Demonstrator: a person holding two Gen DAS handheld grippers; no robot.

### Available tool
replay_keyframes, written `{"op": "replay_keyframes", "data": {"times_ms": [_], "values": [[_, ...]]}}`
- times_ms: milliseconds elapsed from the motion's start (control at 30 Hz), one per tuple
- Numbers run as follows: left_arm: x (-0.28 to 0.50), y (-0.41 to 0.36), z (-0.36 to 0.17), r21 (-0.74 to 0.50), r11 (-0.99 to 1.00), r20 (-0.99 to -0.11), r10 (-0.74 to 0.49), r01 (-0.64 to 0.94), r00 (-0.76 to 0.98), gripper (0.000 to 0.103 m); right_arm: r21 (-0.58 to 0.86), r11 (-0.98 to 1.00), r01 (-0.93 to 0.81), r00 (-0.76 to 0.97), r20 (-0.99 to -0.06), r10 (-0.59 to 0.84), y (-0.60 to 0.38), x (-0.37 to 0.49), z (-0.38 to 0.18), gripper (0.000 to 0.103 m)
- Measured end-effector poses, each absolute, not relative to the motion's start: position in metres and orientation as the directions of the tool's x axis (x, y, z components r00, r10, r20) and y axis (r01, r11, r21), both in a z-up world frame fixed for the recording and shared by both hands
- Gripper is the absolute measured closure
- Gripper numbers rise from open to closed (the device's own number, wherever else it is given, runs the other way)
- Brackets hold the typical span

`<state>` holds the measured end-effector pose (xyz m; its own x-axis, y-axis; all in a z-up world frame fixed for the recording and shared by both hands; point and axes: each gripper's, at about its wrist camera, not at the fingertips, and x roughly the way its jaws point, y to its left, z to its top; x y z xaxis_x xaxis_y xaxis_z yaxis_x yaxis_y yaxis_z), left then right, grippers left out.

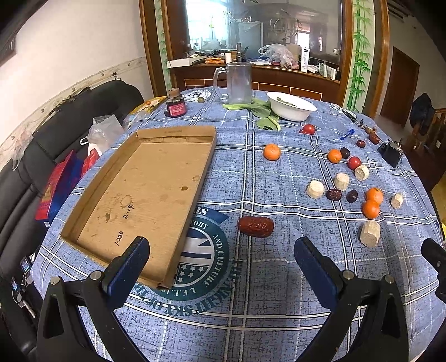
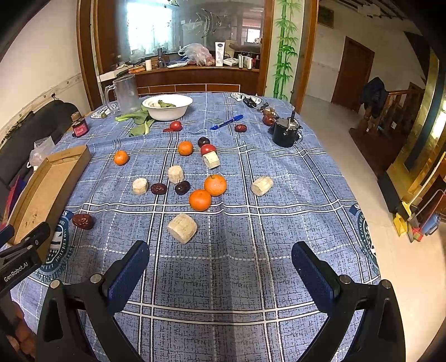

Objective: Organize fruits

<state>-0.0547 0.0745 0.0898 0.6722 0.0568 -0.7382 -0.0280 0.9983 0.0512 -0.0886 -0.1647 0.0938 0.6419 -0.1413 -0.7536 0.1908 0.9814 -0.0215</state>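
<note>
Both grippers hover with fingers spread wide and nothing between them: the left gripper [image 1: 221,263] above the blue plaid tablecloth [image 1: 264,292] beside an empty cardboard tray [image 1: 145,189], the right gripper [image 2: 220,261] over bare cloth. Just beyond the left one lies a red date [image 1: 256,226]; near the right, a pale cut chunk [image 2: 182,227]. Farther off, tangerines [image 2: 200,199], tomatoes [image 2: 208,149] and dark dates [image 2: 158,188] lie scattered before a white bowl [image 2: 167,111].

Daylight glares through the window [image 1: 206,22] far beyond the fingers; a soft shadow lies between them, and fisheye bending darkens the edges.
</note>
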Motion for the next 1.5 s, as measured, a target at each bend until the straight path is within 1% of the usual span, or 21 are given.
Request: {"op": "replay_keyframes", "data": {"times_ms": [733, 1167, 1367, 1500], "values": [[-0.053, 0.067, 0.089, 0.043, 0.999, -0.740, 0.040, -0.011, 0.672, 0.000, -0.024, 0.982, 0.186, 0.635, -0.760, -0.139, -0.167, -0.087, 0.091, 0.001], [-0.045, 0.071, 0.080, 0.030, 0.999, -0.758, 0.037, -0.022, 0.651, 0.000, -0.046, 0.982, 0.185, 0.624, -0.766, -0.154, -0.173, -0.081, 0.085, 0.001], [-0.043, 0.068, 0.078, 0.043, 0.999, -0.760, 0.036, -0.005, 0.649, 0.000, -0.051, 0.985, 0.166, 0.632, -0.761, -0.146, -0.168, -0.077, 0.085, 0.001], [-0.042, 0.069, 0.077, 0.065, 0.998, -0.758, 0.062, -0.020, 0.649, 0.000, -0.059, 0.987, 0.151, 0.631, -0.763, -0.142, -0.165, -0.073, 0.083, 0.001]]}}
